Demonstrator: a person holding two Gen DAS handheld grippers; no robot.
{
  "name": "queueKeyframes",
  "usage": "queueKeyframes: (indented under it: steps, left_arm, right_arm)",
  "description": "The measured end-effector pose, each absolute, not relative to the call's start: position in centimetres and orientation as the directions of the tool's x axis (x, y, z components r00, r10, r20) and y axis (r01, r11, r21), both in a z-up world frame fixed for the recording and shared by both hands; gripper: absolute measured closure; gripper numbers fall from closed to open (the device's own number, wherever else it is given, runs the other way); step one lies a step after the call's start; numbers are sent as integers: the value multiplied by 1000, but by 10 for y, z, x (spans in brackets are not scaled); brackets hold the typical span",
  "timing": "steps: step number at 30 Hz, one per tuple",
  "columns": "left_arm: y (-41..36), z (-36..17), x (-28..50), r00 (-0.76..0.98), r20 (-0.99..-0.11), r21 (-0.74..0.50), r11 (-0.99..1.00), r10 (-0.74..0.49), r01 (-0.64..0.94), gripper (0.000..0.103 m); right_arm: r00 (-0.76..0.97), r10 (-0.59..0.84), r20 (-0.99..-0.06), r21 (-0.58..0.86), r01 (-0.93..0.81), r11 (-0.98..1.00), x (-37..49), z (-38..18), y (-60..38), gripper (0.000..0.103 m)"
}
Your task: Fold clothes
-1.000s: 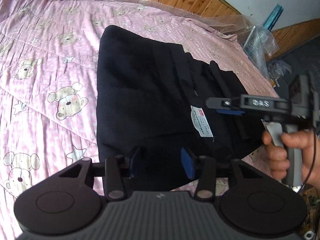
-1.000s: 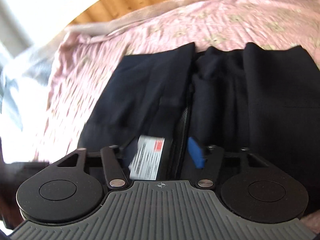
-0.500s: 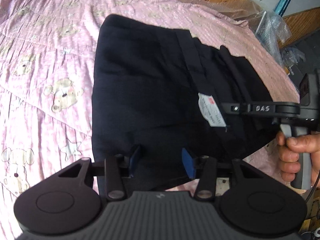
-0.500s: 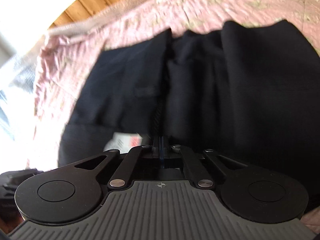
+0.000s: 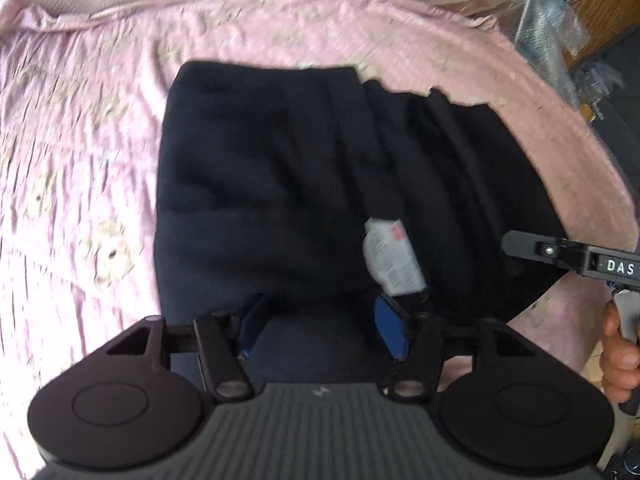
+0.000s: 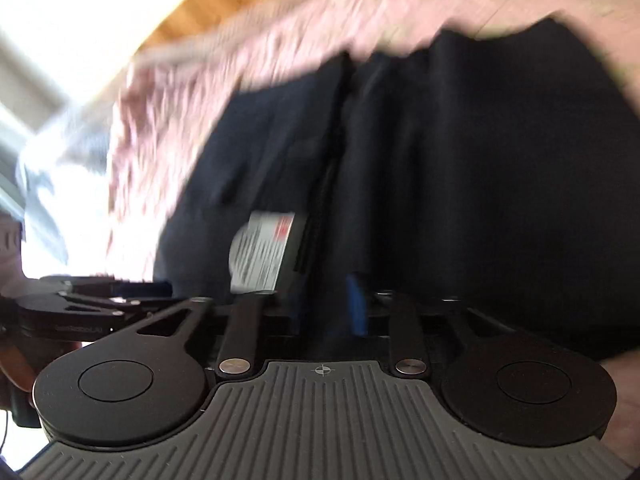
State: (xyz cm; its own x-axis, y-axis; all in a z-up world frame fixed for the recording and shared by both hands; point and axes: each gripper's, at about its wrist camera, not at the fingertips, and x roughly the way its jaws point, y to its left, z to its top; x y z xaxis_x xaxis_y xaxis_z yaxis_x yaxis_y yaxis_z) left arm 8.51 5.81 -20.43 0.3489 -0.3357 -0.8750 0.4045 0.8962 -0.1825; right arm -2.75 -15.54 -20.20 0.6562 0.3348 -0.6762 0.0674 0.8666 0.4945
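while both views blur, we list: dark garment (image 5: 288, 200) spread on the pink bedspread (image 5: 80, 140), directly ahead of our left gripper (image 5: 320, 330), whose jaws stand wide over its near hem; white label (image 5: 392, 260) just beyond the right pad; right gripper (image 6: 320, 304) parted over the cloth.

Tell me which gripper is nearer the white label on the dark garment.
Left. The left gripper sits just below the white label, one pad almost touching it; the right gripper is farther off to its right.
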Motion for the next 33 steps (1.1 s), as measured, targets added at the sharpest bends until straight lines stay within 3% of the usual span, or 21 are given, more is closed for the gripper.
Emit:
queueKeyframes:
  steps: [1,2,4,6,7,8,9,10,14,17,19,20,21,22,23,24,25,27,28,29,33]
  left_arm:
    - [36,-202,92,333,-874,-200,886,-354,418,37]
    - [13,-200,98,317,-872,-217,876,-372,430,32]
    - [-32,-195,111,285,-868,-251,855,-407,454,27]
    - [-77,-190,124,251,-862,-285,831,-440,477,22]
    - [-100,-188,131,234,-858,-302,819,-457,488,21]
    - [-123,-186,136,217,-856,-316,807,-469,499,21]
    - [-149,-191,139,204,-868,-300,805,-453,512,21]
    - [-171,-196,143,195,-877,-283,801,-439,528,21]
    - [-241,-218,152,152,-911,-215,755,-384,619,21]
    - [-269,-246,153,143,-954,-99,728,-263,678,22]
    - [-276,-260,154,156,-969,-24,708,-189,705,44]
    - [-276,-266,154,166,-972,4,700,-163,714,66]
    - [-269,-265,156,164,-971,-7,706,-174,709,72]
    - [-257,-261,159,144,-967,-54,721,-211,691,77]
    - [-245,-256,162,138,-960,-90,738,-242,669,82]
    - [-234,-250,163,135,-950,-128,748,-280,652,82]
    - [-226,-247,165,126,-941,-165,749,-315,641,82]
    - [-203,-238,170,114,-911,-248,746,-397,618,84]
    - [-189,-233,172,111,-890,-292,740,-442,606,85]
    - [-174,-228,174,109,-867,-336,732,-486,593,85]
    - [-101,-196,186,137,-755,-485,686,-641,542,86]
  right_arm:
    - [700,249,-669,454,120,883,-42,-193,-176,17]
    - [737,161,-657,415,175,893,-56,-184,-197,12]
    - [718,34,-695,340,287,896,-71,-190,-233,13]
    - [659,5,-752,311,348,884,-76,-206,-261,26]
    - [649,25,-760,310,329,892,-74,-210,-264,46]
    - [648,36,-761,296,297,908,-70,-212,-259,52]
    - [647,45,-761,280,266,922,-70,-213,-257,92]
    - [647,52,-761,264,236,935,-73,-214,-258,100]
    - [714,0,-701,146,143,979,-83,-192,-231,102]
    - [768,7,-640,107,81,991,-73,-177,-210,102]
    - [788,-9,-616,85,78,993,-69,-179,-202,102]
    - [796,-20,-606,75,81,994,-68,-180,-198,100]
    - [803,-30,-595,64,85,994,-67,-182,-195,95]
    - [802,-44,-595,59,97,994,-65,-186,-194,65]
    - [794,-59,-605,56,116,992,-63,-190,-194,18]
    - [786,-74,-614,54,135,989,-60,-195,-194,8]
    - [777,-89,-623,51,154,987,-58,-200,-194,15]
    - [742,-9,-671,115,116,987,-49,-207,-191,44]
    - [728,28,-685,140,94,986,-45,-208,-187,85]
    - [732,22,-681,122,84,989,-44,-201,-179,99]
    - [783,-52,-620,-31,41,999,-44,-152,-129,99]
